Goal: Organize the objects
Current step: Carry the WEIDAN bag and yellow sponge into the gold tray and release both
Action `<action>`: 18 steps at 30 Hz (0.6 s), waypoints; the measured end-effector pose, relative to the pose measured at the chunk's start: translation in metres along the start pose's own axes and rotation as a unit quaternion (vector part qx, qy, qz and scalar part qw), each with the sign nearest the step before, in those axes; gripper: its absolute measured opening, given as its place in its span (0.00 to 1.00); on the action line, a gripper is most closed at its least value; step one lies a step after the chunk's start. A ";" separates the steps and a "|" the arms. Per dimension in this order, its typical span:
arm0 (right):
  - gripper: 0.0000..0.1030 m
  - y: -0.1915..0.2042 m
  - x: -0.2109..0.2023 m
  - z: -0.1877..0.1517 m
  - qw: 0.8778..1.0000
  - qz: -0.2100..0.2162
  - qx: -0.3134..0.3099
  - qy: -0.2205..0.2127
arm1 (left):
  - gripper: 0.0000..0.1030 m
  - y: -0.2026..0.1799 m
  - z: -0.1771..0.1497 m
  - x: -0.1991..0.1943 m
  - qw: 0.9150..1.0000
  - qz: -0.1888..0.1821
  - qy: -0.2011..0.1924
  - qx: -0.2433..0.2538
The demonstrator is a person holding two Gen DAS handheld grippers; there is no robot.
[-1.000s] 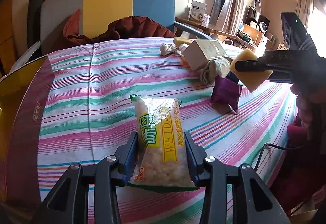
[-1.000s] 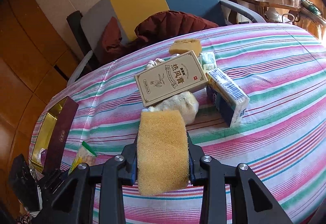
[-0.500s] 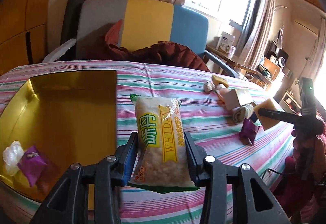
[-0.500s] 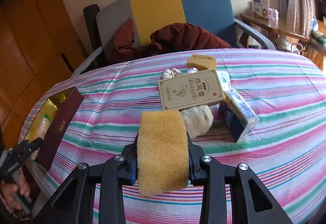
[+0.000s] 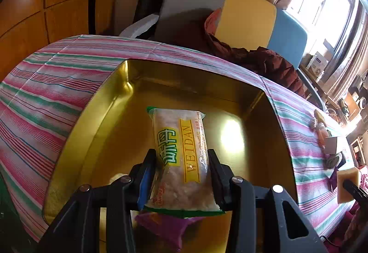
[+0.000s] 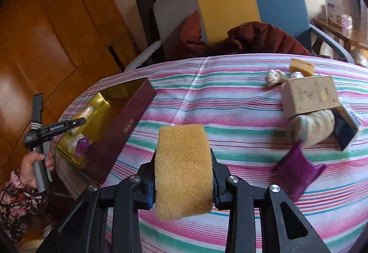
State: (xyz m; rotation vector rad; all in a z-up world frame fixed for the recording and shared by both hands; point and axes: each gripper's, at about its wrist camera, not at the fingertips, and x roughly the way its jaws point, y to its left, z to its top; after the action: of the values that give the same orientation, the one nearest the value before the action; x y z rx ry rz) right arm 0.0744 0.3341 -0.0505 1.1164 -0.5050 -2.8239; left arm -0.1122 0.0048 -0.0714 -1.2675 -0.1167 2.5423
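My left gripper (image 5: pixel 181 161) is shut on a clear snack packet (image 5: pixel 181 156) with green and yellow labels, held over the inside of the gold-lined box (image 5: pixel 110 106). A purple packet (image 5: pixel 168 227) lies in the box below the gripper. My right gripper (image 6: pixel 182 165) is shut on a yellow sponge (image 6: pixel 182 170) above the striped tablecloth (image 6: pixel 230 106). In the right wrist view the box (image 6: pixel 124 124) stands at the table's left with the left gripper (image 6: pixel 76 123) over it.
On the right of the table lie a beige tea box (image 6: pixel 310 96), a rolled cloth (image 6: pixel 315 126), a blue-white pack (image 6: pixel 347 131), a purple packet (image 6: pixel 294 168), a second sponge (image 6: pixel 301 66) and garlic (image 6: pixel 274 76). A chair (image 6: pixel 230 11) with dark red clothing stands behind.
My left gripper has swung left with the snack packet, from above the cloth to over the gold box. My right gripper has turned left with the sponge, still above the cloth.
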 end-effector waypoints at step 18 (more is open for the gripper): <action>0.35 0.121 0.043 -0.010 0.991 0.101 -0.078 0.043 | 0.41 0.051 0.012 0.017 0.997 0.063 0.027 -0.046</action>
State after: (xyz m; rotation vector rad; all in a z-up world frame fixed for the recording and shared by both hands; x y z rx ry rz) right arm 0.0422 0.2089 -0.0464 1.0862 -0.3616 -2.5797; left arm -0.1430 -0.0381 -0.0878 -1.4200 -0.1476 2.6331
